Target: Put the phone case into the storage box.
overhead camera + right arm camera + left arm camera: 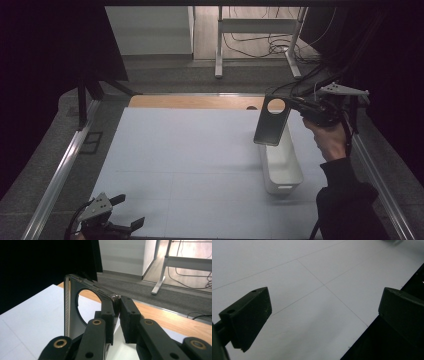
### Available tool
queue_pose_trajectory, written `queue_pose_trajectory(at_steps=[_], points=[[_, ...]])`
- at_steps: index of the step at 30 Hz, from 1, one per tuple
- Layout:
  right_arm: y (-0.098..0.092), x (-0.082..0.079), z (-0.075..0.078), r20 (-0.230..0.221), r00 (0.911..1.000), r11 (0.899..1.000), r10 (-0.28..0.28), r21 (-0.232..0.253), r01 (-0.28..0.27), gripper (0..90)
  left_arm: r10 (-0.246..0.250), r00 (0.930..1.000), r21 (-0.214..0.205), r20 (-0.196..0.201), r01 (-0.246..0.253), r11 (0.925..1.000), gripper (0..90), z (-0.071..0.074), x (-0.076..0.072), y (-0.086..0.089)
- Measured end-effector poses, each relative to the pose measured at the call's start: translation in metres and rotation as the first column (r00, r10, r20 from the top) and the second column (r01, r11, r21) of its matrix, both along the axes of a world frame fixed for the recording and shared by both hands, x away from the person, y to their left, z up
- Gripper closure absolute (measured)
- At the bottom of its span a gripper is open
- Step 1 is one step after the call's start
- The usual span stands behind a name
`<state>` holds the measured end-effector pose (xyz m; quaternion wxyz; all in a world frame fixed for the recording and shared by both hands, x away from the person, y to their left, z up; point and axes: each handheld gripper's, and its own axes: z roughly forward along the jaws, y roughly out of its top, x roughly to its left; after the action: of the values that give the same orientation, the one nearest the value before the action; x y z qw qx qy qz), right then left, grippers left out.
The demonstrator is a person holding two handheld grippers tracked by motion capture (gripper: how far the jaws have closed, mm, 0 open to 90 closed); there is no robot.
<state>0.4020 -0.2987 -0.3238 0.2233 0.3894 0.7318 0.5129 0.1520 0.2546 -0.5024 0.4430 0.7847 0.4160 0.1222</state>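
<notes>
A dark phone case (271,125) with a round camera hole hangs tilted above the far end of a white oblong bin (282,167). My right gripper (296,106) is shut on the case's upper corner, held by a hand in a dark sleeve. In the right gripper view the pads (111,307) pinch the case (71,312) by its edge, with my right gripper (117,305) raised off the table. My left gripper (129,211) rests low at the near left corner of the white mat, open. In the left gripper view my left gripper (325,315) has nothing between its jaws.
The white mat (190,160) covers the table, with a wooden strip (195,102) along its far edge. Metal rails (60,170) run down both sides. Beyond the table stand a white desk frame (218,50) and floor cables (272,47). Black curtains hang left and right.
</notes>
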Motion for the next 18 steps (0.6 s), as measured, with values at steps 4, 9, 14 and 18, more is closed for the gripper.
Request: queue_pose_trajectory(at_steps=[4, 9, 14, 18], points=[[-0.003, 0.003, 0.0, 0.007, 0.9999, 1.0, -0.009, -0.009, 0.009, 81.1, 0.001, 1.0, 0.0, 0.001, -0.001, 1.0, 0.0, 0.0, 0.0, 0.0], [-0.007, 0.01, 0.0, 0.017, 0.9998, 1.0, -0.013, -0.021, 0.013, 81.1, -0.001, 1.0, 0.003, -0.002, 0.001, 1.0, 0.0, 0.0, 0.0, 0.0], [-0.011, 0.018, -0.001, 0.028, 0.9993, 0.999, -0.024, -0.03, 0.025, 81.1, 0.0, 1.0, 0.006, -0.002, 0.0, 1.0, 0.0, 0.0, 0.0, -0.001], [-0.015, 0.025, -0.001, 0.033, 0.9988, 0.999, -0.035, -0.029, 0.036, 81.1, -0.002, 1.0, 0.001, -0.003, 0.002, 1.0, 0.0, 0.0, 0.0, 0.0]])
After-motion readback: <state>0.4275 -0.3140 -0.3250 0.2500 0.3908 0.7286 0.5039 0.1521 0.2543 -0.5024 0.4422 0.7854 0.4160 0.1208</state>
